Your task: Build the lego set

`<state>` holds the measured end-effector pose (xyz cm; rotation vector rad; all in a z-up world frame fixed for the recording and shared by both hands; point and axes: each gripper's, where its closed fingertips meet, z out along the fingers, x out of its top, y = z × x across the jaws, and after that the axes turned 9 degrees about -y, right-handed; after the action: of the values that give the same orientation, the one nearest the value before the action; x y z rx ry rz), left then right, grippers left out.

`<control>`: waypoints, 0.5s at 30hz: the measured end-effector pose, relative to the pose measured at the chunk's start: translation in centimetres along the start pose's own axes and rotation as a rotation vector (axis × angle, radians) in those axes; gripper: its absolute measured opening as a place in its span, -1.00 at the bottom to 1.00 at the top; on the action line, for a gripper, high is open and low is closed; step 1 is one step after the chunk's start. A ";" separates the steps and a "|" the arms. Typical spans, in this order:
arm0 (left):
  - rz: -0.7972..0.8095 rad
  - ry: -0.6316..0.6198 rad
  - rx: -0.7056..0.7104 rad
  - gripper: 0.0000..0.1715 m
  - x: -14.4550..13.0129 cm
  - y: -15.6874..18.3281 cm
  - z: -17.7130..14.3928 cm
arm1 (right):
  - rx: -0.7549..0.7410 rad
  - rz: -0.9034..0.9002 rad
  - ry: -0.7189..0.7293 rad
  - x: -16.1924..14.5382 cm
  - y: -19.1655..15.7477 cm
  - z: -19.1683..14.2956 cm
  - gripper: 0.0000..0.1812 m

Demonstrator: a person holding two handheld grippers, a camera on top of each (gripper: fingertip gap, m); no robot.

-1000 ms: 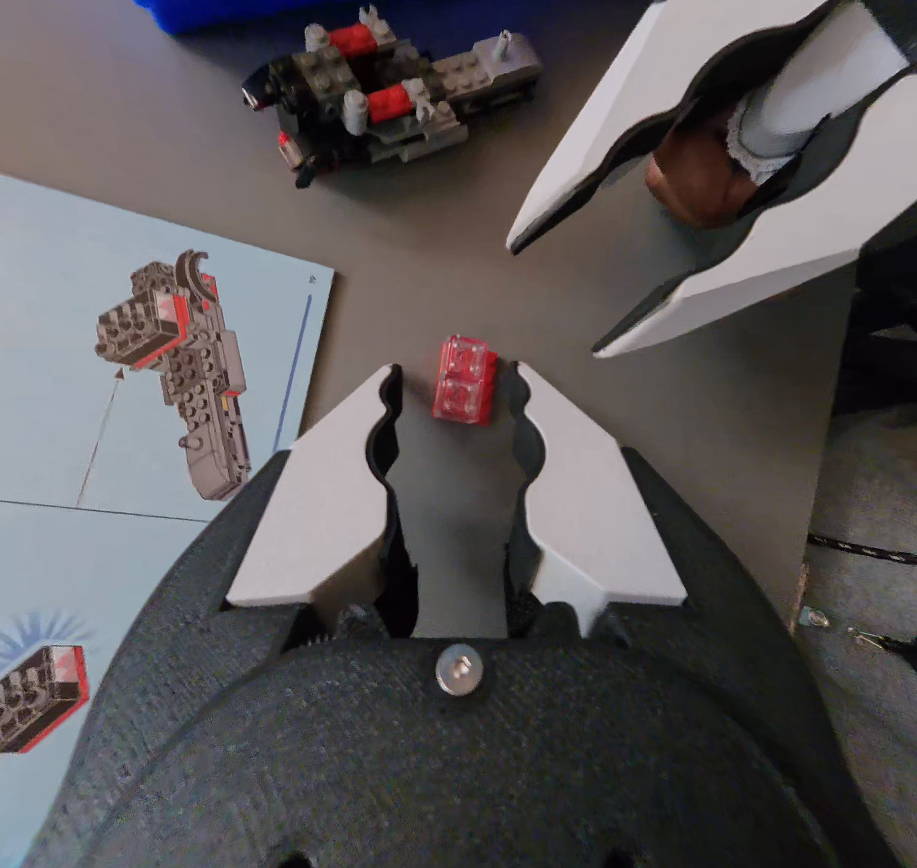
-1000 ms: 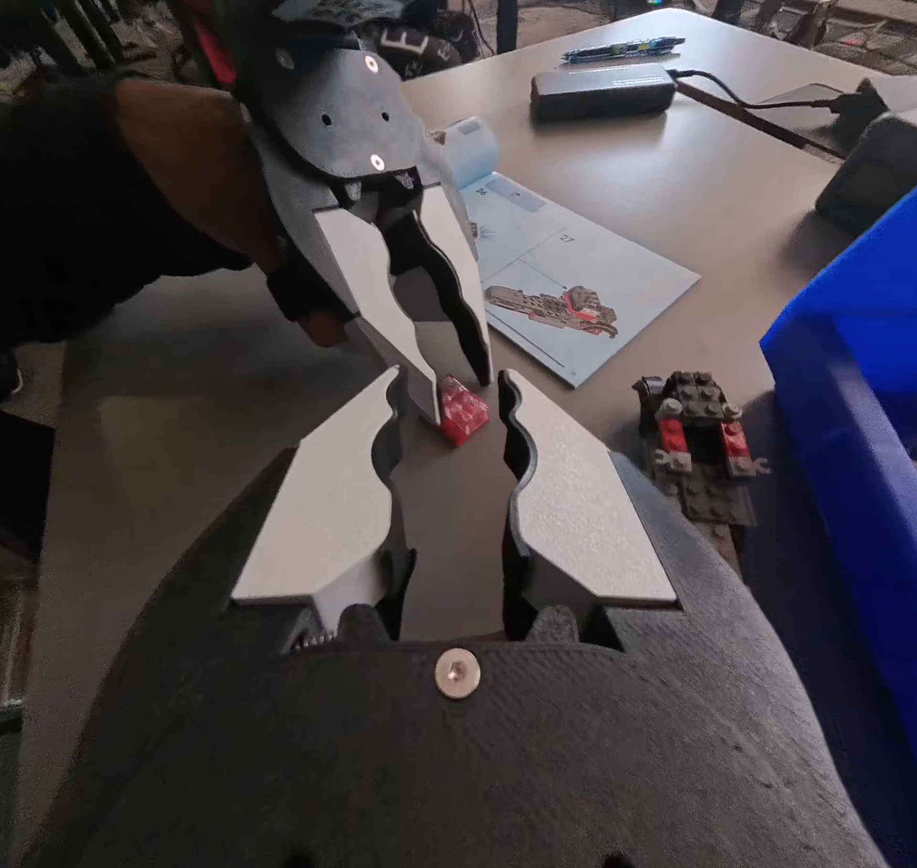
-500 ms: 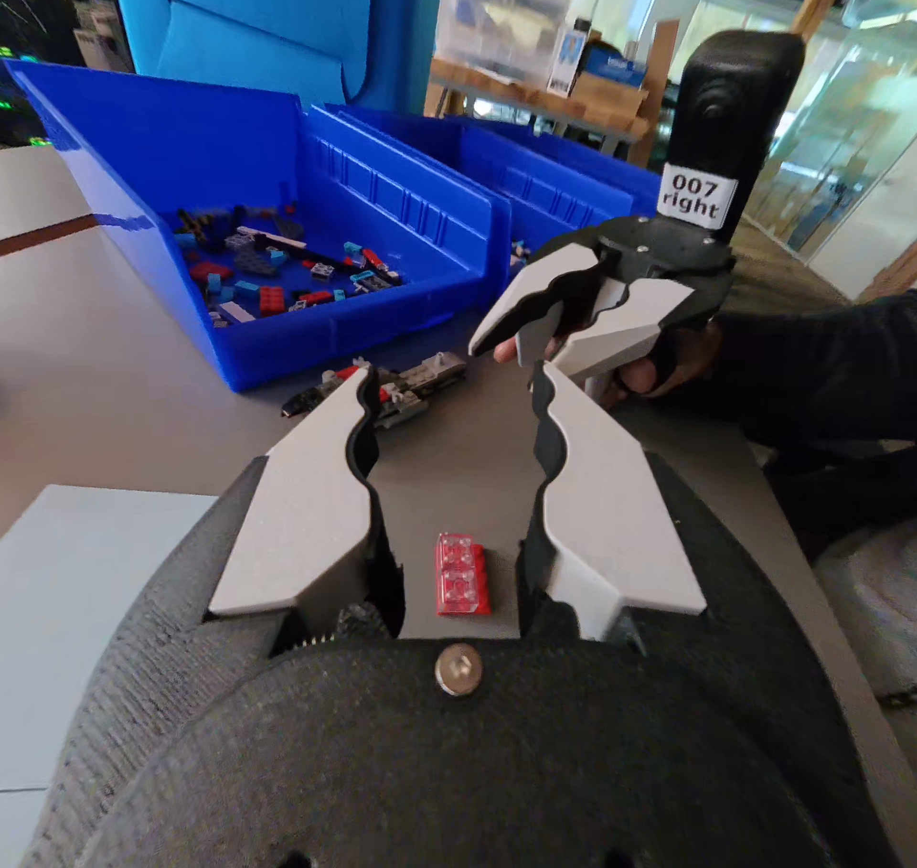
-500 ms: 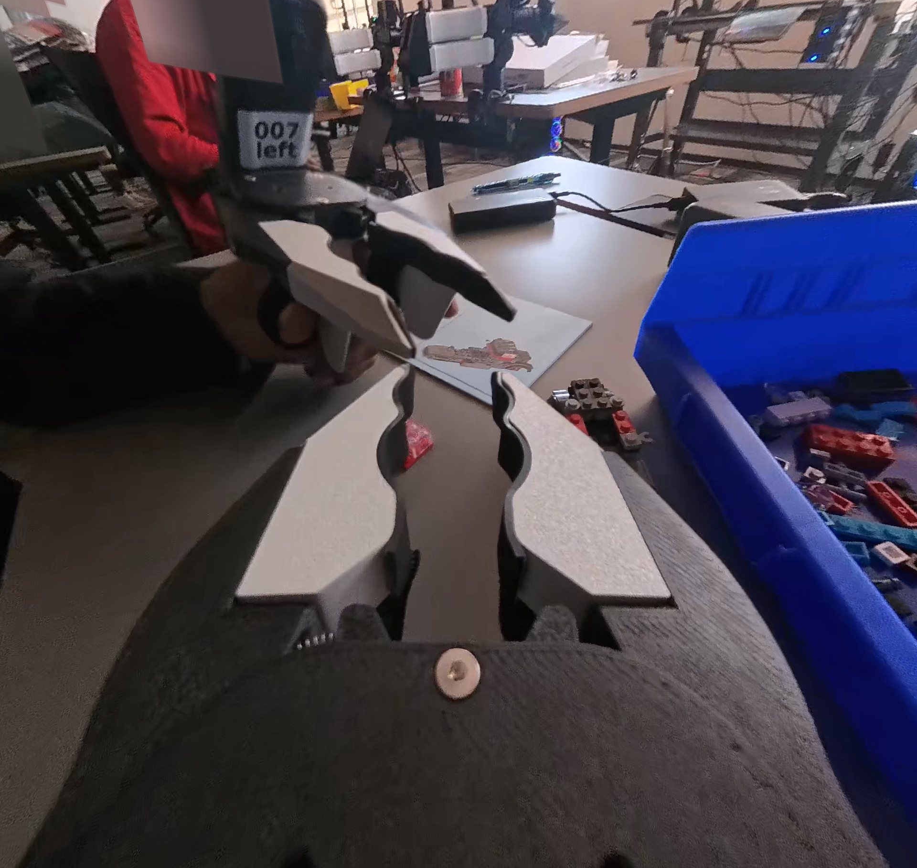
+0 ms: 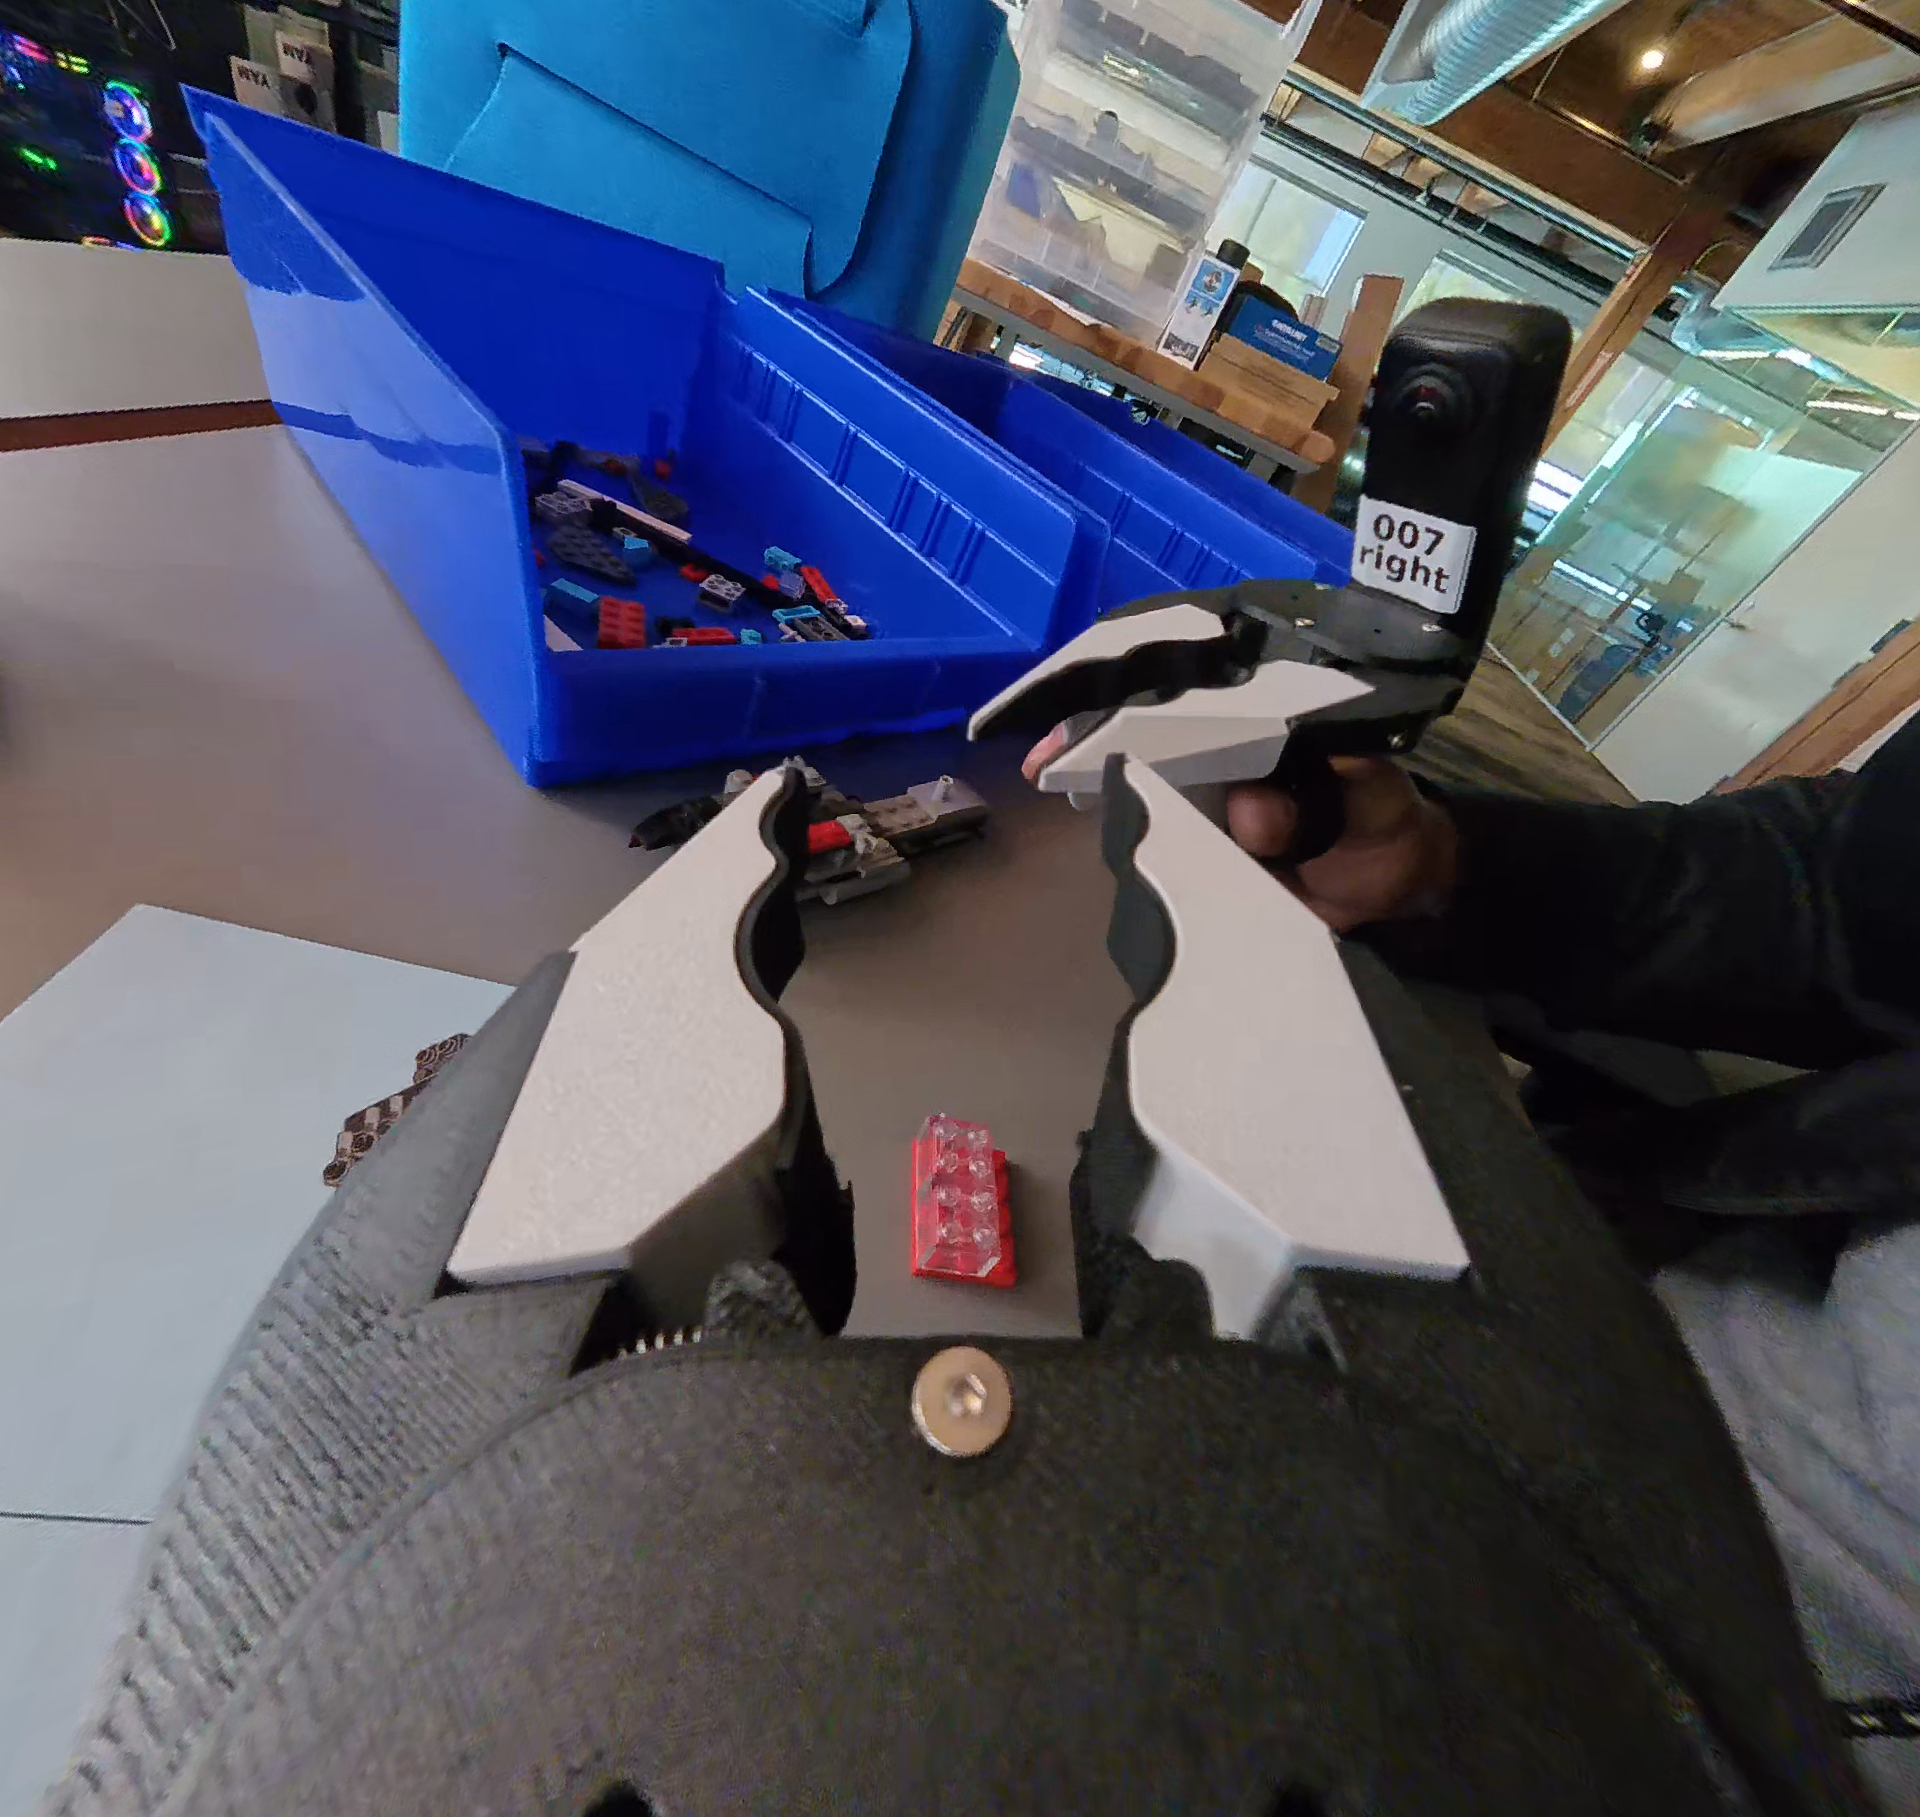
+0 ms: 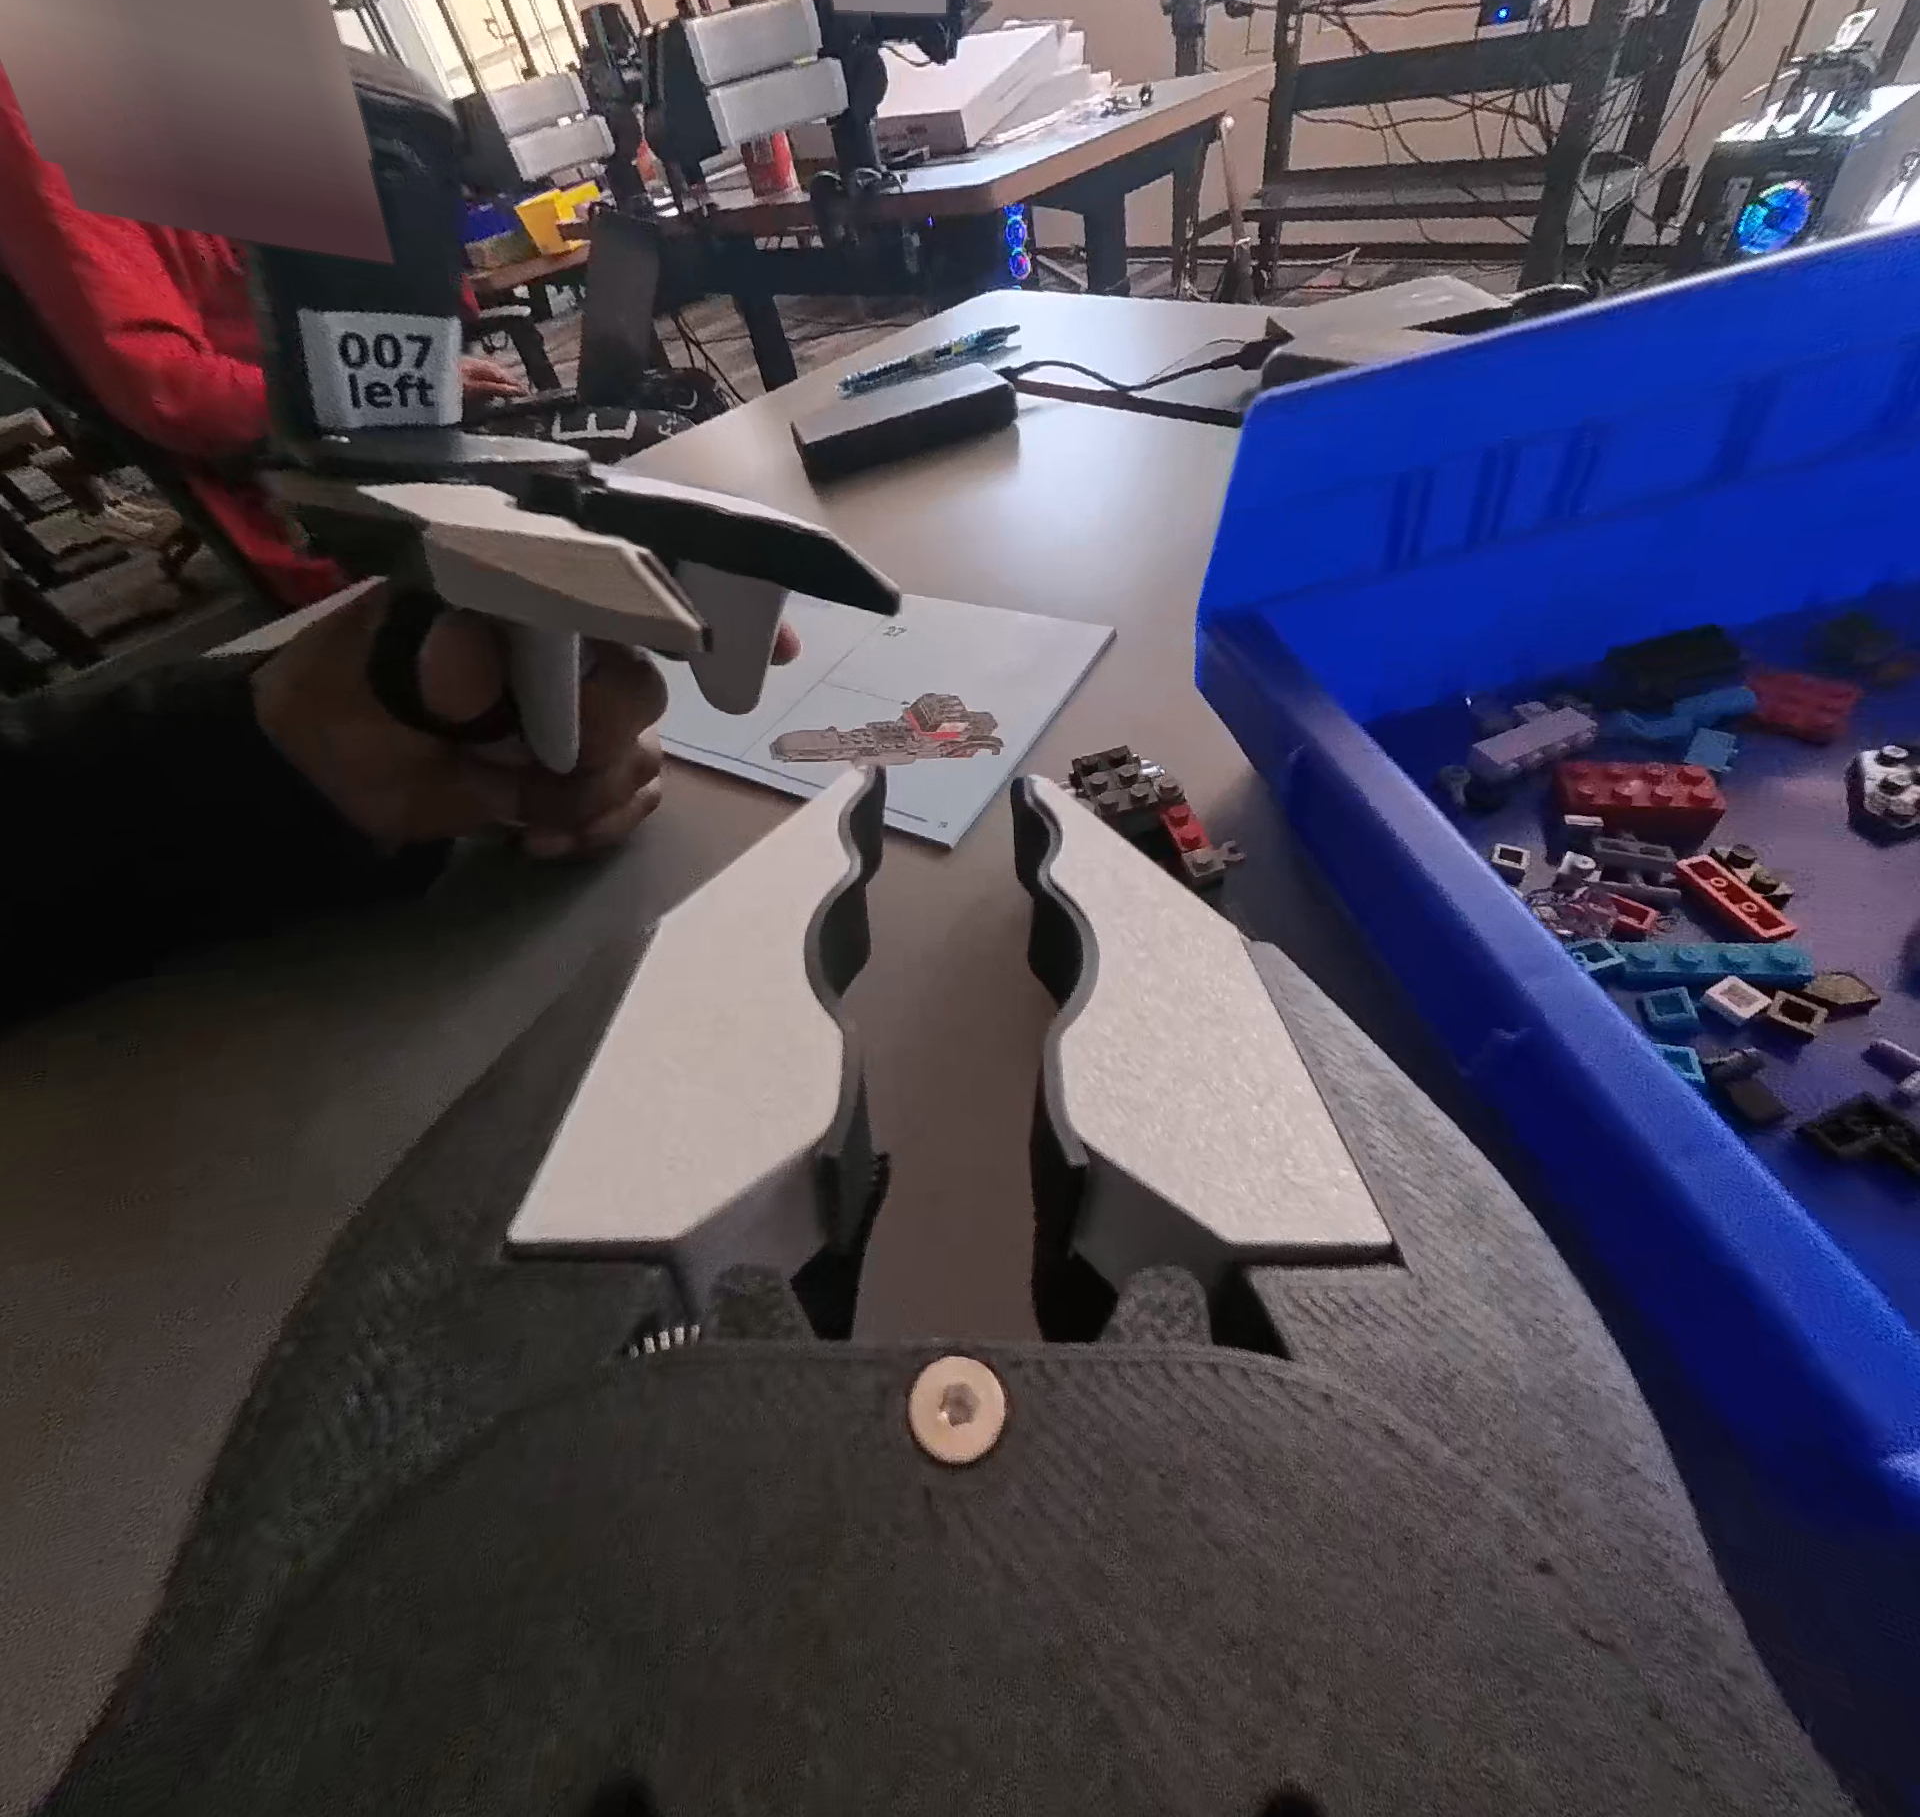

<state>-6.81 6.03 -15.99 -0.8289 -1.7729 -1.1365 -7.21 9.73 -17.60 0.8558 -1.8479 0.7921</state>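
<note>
The left gripper (image 5: 951, 801) has its jaws spread wide and grips nothing; the red brick (image 5: 961, 1214) lies on the grey table (image 5: 208, 645) between its fingers, near their base, touching neither. That brick does not show in the right wrist view. The right gripper (image 6: 945, 801) is also parted and empty. The partly built model (image 6: 1148, 803) is half hidden behind the finger in each view. The instruction booklet (image 6: 914, 687) is partly covered by the left gripper. Only the left wrist view shows 2 blue bins (image 5: 436, 396); the right wrist view cuts 1 off.
</note>
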 end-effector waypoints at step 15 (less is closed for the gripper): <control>-0.022 0.023 0.007 -0.35 0.4 -0.5 -0.3 | 0.004 0.045 0.098 1.0 0.6 -1.3 -0.74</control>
<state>-7.32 5.57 -15.79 -0.7909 -1.7699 -1.1494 -7.38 10.88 -16.26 0.7668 -1.7851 0.8511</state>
